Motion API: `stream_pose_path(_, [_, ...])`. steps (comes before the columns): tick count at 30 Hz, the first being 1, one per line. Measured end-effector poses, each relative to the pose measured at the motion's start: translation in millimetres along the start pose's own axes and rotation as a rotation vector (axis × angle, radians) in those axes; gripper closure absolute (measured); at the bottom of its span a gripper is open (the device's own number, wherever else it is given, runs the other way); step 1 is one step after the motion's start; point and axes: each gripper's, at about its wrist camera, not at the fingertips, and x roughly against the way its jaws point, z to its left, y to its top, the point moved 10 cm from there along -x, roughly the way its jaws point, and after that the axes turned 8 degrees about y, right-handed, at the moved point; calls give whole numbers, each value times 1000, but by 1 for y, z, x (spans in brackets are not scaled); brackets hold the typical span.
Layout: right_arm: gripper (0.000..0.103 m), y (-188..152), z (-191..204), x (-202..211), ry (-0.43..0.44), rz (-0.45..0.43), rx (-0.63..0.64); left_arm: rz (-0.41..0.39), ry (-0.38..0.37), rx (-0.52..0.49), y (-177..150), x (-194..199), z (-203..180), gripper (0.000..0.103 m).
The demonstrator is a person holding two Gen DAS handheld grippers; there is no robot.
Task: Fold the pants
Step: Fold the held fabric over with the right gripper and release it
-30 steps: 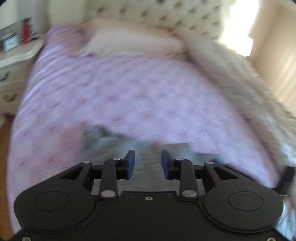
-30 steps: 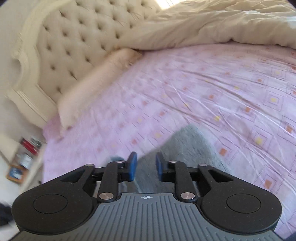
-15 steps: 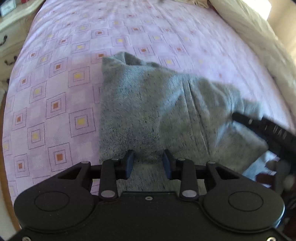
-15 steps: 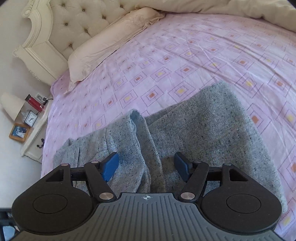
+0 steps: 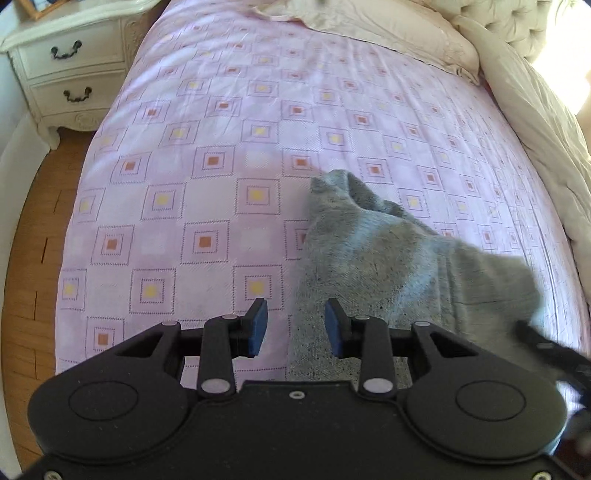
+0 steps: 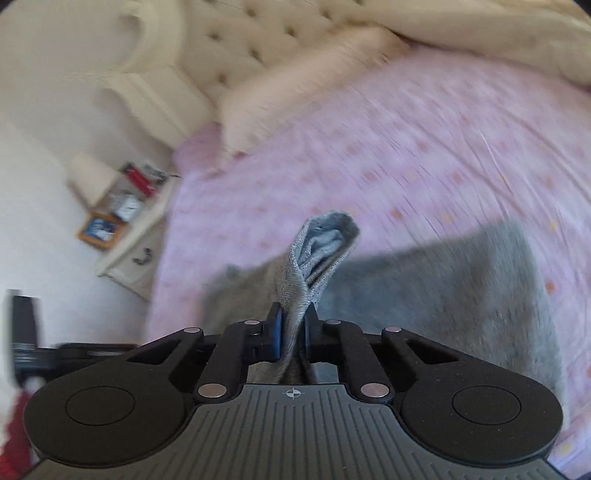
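The grey knit pants [image 5: 388,258] lie bunched on the pink patterned bedsheet [image 5: 207,166]. My left gripper [image 5: 293,326] is open and empty, hovering over the near left edge of the pants. My right gripper [image 6: 293,334] is shut on a fold of the pants [image 6: 314,258], which stands up from between the pads, while the rest of the cloth [image 6: 461,295] trails on the bed. The right gripper's body [image 5: 550,350] shows at the right edge of the left wrist view.
A cream nightstand [image 5: 70,66] with drawers stands left of the bed, on a wooden floor [image 5: 26,258]. A pillow [image 5: 388,29] lies at the tufted headboard [image 6: 236,55]. A cream duvet [image 5: 535,122] is piled along the bed's right side.
My right gripper was open over the pants half a second ago; it has closed on a fold and lifted it. My left gripper has shifted to the pants' left edge, still open.
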Motion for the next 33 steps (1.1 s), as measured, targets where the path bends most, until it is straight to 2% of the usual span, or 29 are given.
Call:
stream_pose_path(2, [93, 17, 17, 26, 5, -52, 61, 1, 7, -3, 0, -1, 1, 61])
stream_pose_path(5, [92, 33, 4, 53, -121, -73, 133, -13, -3, -3, 1, 5, 0, 61])
stream_pose_path(7, [92, 32, -26, 53, -233, -22, 128, -28, -19, -10, 3, 11, -6, 61])
stream_pose_path(9, [92, 19, -59, 40, -321, 84, 109, -42, -30, -31, 3, 15, -16, 61])
stream_pose_path(12, [88, -6, -95, 21, -393, 245, 44, -61, -29, -108, -2, 21, -38, 61])
stream_pose_path(13, [85, -7, -101, 20, -405, 256, 19, -71, -26, -143, -5, 24, -47, 61])
stream_pose_path(15, [83, 1, -100, 28, -393, 186, -20, -101, -23, -212, -10, 33, -63, 61])
stream_pose_path(17, [83, 14, -97, 41, -429, 98, 7, -132, -29, -268, -15, 41, -79, 60])
stream_pose_path(19, [83, 18, -88, 45, -418, 53, 49, -139, -54, -306, -21, 44, -95, 60])
stream_pose_path(21, [83, 17, -82, 40, -374, 66, 71, -111, -95, -351, -34, 40, -110, 59])
stream_pose_path(23, [83, 7, -84, 28, -368, 120, 76, -73, -126, -393, -49, 32, -122, 59])
stream_pose_path(26, [83, -18, -110, 10, -443, 279, -27, 5, -90, -470, -75, 6, -128, 56])
stream_pose_path(27, [83, -21, -114, 6, -445, 312, -47, 29, -65, -496, -85, -5, -126, 54])
stream_pose_path(29, [83, -18, -114, 8, -416, 298, -66, 9, -46, -518, -92, -12, -124, 50])
stream_pose_path(33, [83, 2, -104, 24, -358, 169, -68, -8, -101, -480, -72, 7, -122, 50])
